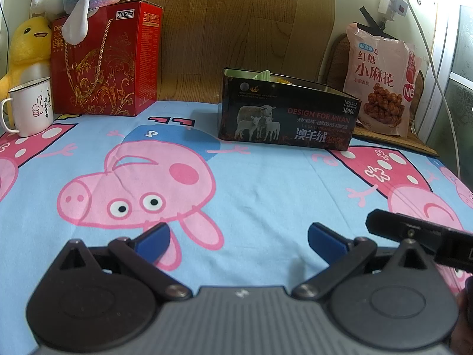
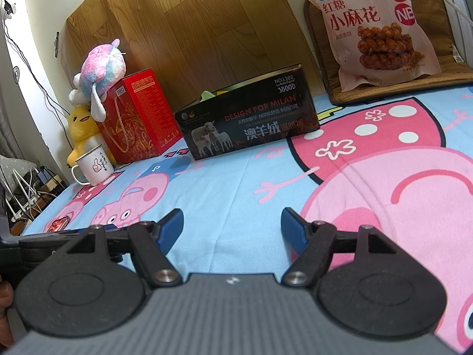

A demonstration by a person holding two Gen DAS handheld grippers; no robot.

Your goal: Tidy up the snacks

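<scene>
A black open-topped box [image 1: 288, 115] [image 2: 251, 118] with sheep printed on it stands on the blue cartoon-pig sheet, with green and yellow snack packets peeking over its rim. A pink bag of twisted dough snacks [image 1: 381, 81] [image 2: 372, 26] leans upright at the back right on a woven mat. My left gripper [image 1: 238, 241] hovers low over the sheet, well short of the box, open and empty. My right gripper [image 2: 232, 227] is likewise open with nothing between its blue pads. Part of the right gripper [image 1: 419, 238] shows at the right edge of the left wrist view.
A red gift box [image 1: 108, 59] [image 2: 139, 118] with a rope handle stands back left, a pastel plush toy on top. A yellow plush [image 1: 26, 47] and a white enamel mug [image 1: 29, 105] [image 2: 94, 165] sit beside it. Wood-grain board behind; cables at the right wall.
</scene>
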